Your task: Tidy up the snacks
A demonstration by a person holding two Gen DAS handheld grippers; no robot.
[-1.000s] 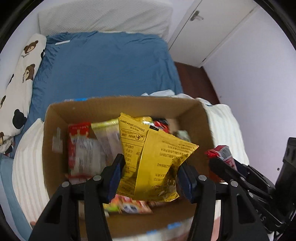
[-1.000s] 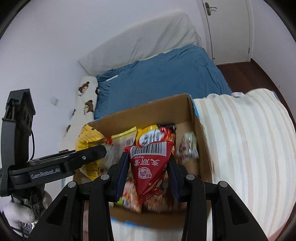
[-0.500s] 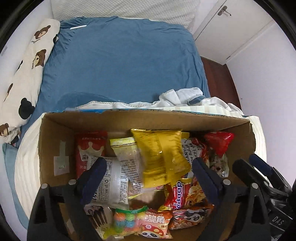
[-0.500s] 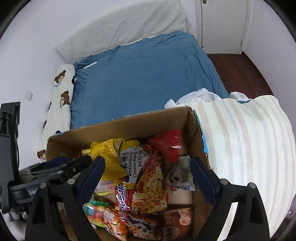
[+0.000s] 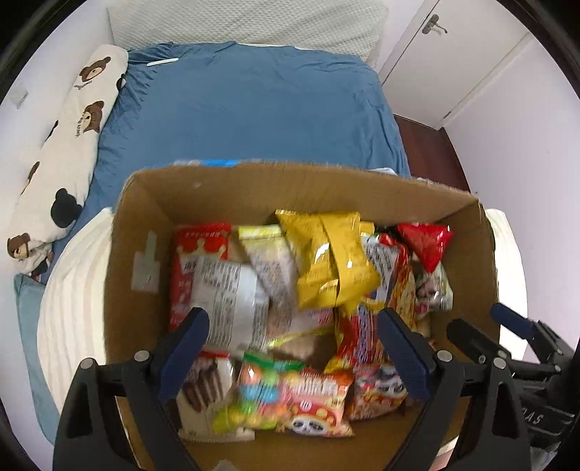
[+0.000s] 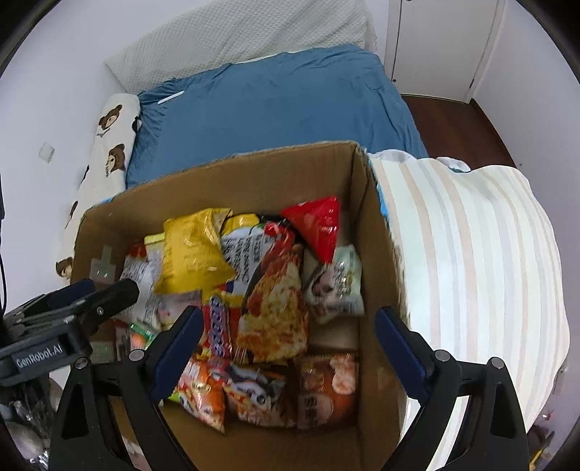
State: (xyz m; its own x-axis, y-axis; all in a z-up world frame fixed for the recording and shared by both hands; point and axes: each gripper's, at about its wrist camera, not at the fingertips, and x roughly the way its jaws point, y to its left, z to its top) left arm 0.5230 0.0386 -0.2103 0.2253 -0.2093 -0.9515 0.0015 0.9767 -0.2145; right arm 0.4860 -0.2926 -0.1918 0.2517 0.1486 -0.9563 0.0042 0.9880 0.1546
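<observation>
A bed with a blue sheet (image 5: 253,105) fills the background. A long white pillow printed with bears (image 5: 61,145) lies along its left edge, a textured white headboard cushion (image 5: 246,21) at the far end. A striped cream blanket (image 6: 471,253) covers the near end. A white door (image 5: 453,54) stands at right.

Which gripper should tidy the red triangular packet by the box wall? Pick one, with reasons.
Right. The red triangular packet lies by the cardboard box wall on the right gripper side; the left gripper, also open and empty, hangs over the other end.
</observation>
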